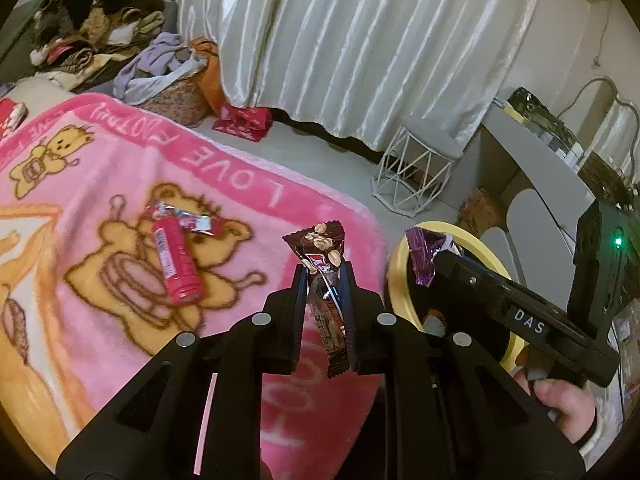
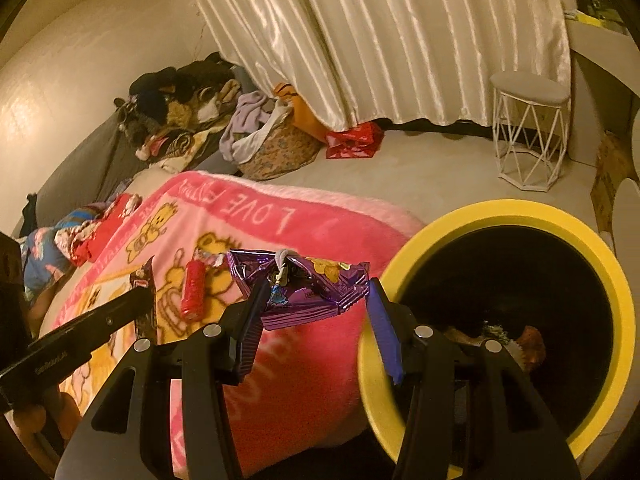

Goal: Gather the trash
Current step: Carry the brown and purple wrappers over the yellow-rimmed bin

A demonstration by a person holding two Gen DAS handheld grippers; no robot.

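Left gripper point(image 1: 324, 300) pinching a brown snack bar wrapper point(image 1: 326, 276) upright, long axis along the fingers. Right gripper point(image 2: 316, 312) spread wide, purple wrapper point(image 2: 300, 288) between the jaws, maybe loose. Yellow-rimmed bin point(image 2: 520, 212) just right of both; red tube point(image 1: 176, 264) lying on the blanket point(image 1: 100, 184).

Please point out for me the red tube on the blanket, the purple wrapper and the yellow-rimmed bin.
red tube point(image 1: 174, 266), left wrist view, middle of its body.
purple wrapper point(image 2: 316, 292), right wrist view, middle of the crumpled foil.
yellow-rimmed bin point(image 2: 516, 214), right wrist view, far part of the rim.
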